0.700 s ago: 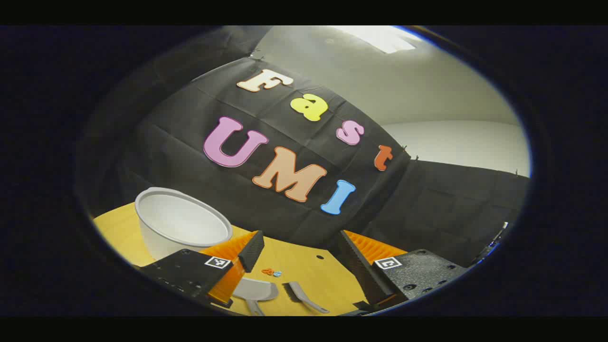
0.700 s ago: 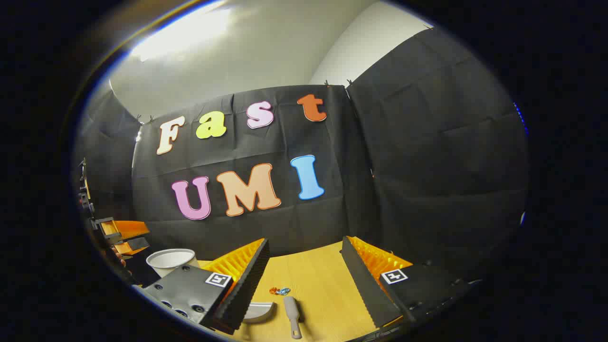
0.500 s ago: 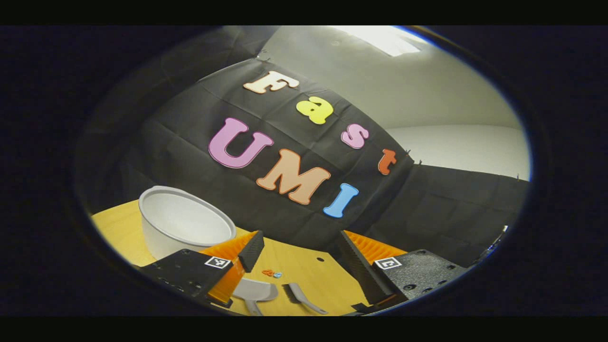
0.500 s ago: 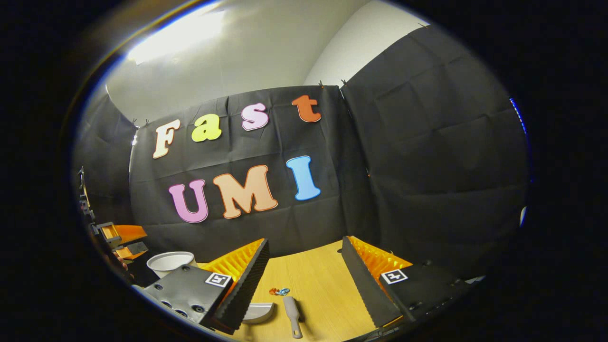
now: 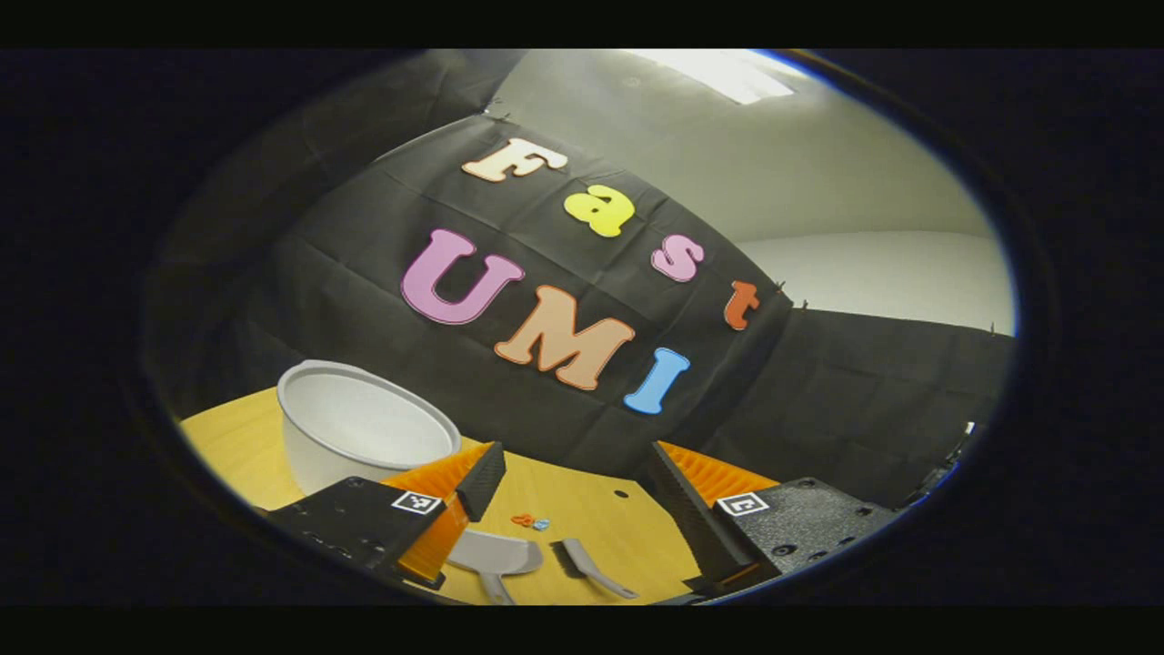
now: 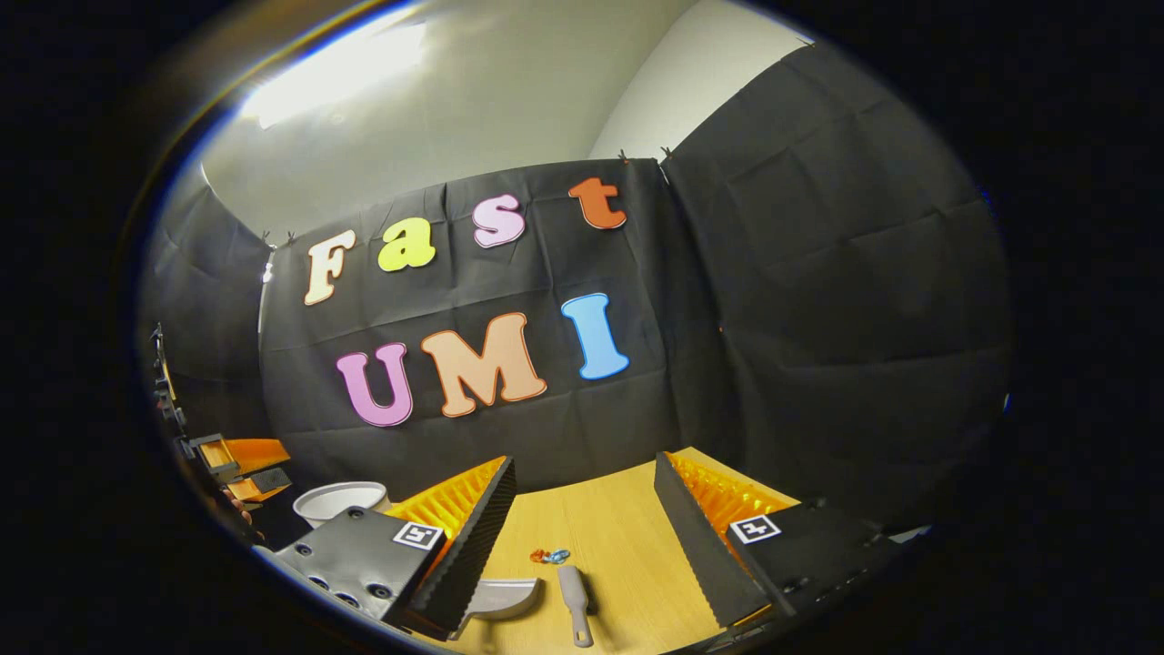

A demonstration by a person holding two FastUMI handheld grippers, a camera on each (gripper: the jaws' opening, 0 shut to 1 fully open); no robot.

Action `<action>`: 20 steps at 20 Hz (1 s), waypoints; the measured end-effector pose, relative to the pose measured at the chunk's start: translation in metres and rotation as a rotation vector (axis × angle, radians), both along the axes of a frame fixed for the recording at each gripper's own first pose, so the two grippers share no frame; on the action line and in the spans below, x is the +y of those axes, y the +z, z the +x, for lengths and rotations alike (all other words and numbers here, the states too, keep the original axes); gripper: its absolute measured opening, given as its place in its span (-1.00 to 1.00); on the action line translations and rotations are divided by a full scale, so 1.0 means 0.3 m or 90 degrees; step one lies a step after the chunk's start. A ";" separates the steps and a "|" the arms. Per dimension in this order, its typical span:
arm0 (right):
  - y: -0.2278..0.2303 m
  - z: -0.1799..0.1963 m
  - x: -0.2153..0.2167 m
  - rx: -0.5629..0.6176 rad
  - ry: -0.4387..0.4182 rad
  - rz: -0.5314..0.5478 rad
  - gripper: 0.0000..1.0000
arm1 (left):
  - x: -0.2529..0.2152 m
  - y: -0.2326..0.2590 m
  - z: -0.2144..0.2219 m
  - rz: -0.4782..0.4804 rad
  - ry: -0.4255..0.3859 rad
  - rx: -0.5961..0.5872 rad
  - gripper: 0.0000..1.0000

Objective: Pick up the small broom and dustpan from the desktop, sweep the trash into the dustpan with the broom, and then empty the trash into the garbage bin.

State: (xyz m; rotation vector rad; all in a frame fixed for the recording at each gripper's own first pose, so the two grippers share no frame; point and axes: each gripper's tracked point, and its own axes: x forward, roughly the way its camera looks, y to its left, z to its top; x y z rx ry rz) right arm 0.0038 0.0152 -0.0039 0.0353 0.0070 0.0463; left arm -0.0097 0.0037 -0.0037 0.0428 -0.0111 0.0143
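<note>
A grey dustpan (image 5: pixel 496 554) and a small grey broom (image 5: pixel 582 566) lie side by side on the wooden desktop (image 5: pixel 582 509), dustpan to the left. Just beyond them sit small red and blue trash scraps (image 5: pixel 529 522). My left gripper (image 5: pixel 575 459) hangs open above them, holding nothing. In the right gripper view the same dustpan (image 6: pixel 500 597), broom (image 6: pixel 575 595) and trash scraps (image 6: pixel 550 555) lie below my open, empty right gripper (image 6: pixel 582 473). The left gripper (image 6: pixel 247 462) also appears at the far left of that view.
A white round bin (image 5: pixel 359 435) stands on the desktop at the left, also seen as the bin (image 6: pixel 341 500) in the right gripper view. Black cloth walls close the desk at the back and right. A small dark hole (image 5: pixel 620 494) marks the desktop.
Both views have shifted slightly: the bin, dustpan and broom have slid a little to the right. Both grippers stay open and empty.
</note>
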 end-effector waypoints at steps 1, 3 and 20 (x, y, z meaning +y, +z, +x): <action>0.001 0.004 -0.003 -0.003 0.002 -0.001 0.89 | -0.004 0.007 0.000 0.006 0.000 -0.002 0.87; 0.000 0.012 -0.002 -0.004 0.003 -0.005 0.96 | -0.009 0.007 0.001 0.017 -0.002 -0.003 0.87; -0.029 -0.022 -0.036 0.002 -0.008 0.030 0.96 | -0.033 -0.044 -0.011 0.052 -0.002 0.021 0.87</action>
